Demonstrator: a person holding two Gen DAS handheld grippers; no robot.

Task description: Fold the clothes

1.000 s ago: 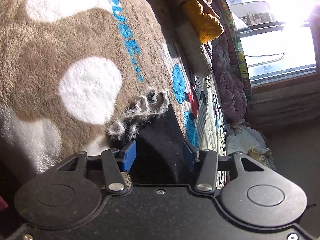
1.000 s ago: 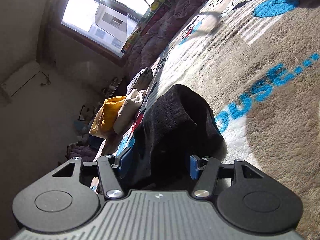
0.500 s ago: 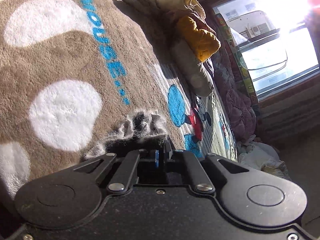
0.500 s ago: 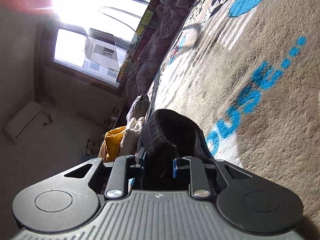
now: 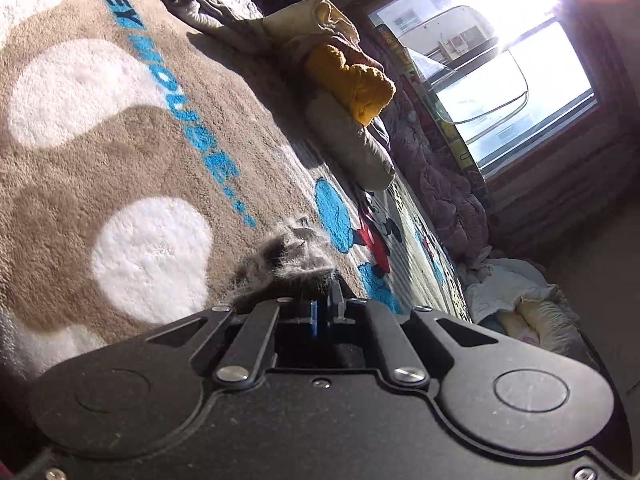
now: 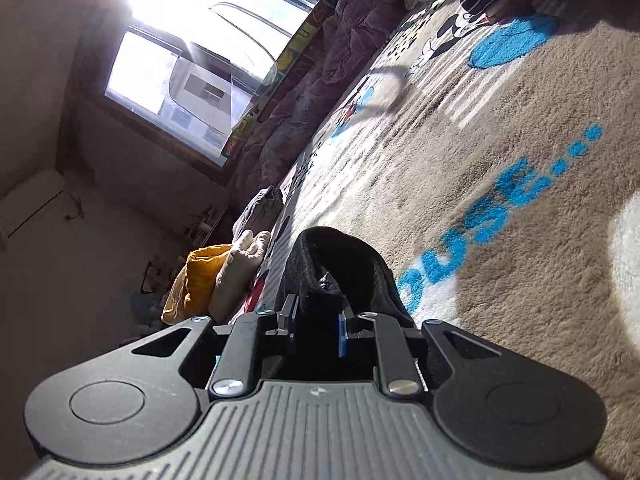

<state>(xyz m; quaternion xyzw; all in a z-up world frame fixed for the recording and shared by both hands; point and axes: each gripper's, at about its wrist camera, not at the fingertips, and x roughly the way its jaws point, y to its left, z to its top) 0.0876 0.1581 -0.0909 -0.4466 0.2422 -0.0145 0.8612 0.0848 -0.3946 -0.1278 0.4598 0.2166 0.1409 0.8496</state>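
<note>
The left gripper is pinched fully closed on the fuzzy grey-trimmed edge of a black garment, and the right gripper has just closed onto a thick bunched fold of the same garment, which lies on the Mickey Mouse blanket, well in from its edges. The left bite looks thin, so the fluffy trim could slip free on lifting. The right bunch may hold several layers, giving a crooked fold.

Harsh window glare — red flare, hard shadows, fisheye-warped edges.

Fuzzy blk cloth garment, shaggy blanket
</note>
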